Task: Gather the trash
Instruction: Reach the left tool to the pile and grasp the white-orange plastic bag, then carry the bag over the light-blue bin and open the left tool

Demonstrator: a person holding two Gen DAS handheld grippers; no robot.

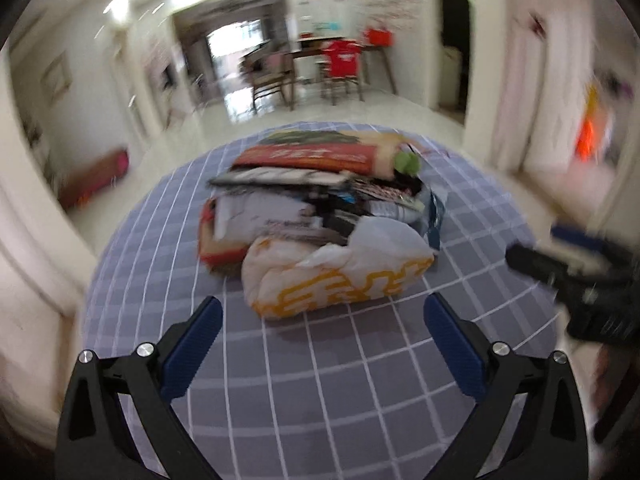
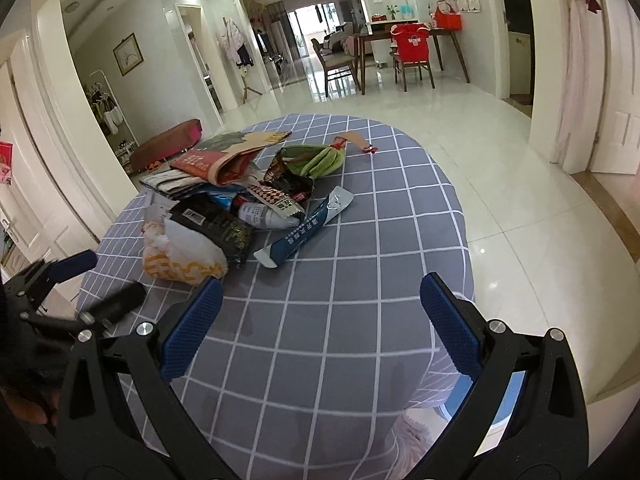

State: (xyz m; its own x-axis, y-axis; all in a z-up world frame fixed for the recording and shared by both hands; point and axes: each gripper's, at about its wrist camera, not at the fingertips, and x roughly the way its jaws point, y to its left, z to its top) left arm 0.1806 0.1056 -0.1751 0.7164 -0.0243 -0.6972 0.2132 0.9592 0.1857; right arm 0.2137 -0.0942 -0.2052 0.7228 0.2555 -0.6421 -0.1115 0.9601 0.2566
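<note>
A pile of trash lies on a round table with a grey checked cloth [image 2: 360, 240]. In the pile are a white and orange wrapper [image 1: 336, 276] [image 2: 180, 256], a black packet [image 2: 216, 224], a blue and white sachet [image 2: 308, 228], a green wrapper [image 2: 320, 158] and a red and tan paper bag [image 2: 212, 160]. My left gripper [image 1: 322, 344] is open and empty, just short of the white and orange wrapper. My right gripper [image 2: 320, 328] is open and empty over the near cloth, to the right of the pile. The left wrist view is blurred.
The table edge drops to a glossy tiled floor [image 2: 520, 200] on the right. A dining table with chairs [image 2: 408, 56] stands far back. A low red bench [image 2: 168, 144] sits on the floor to the left. The left gripper shows at the left of the right wrist view [image 2: 72, 280].
</note>
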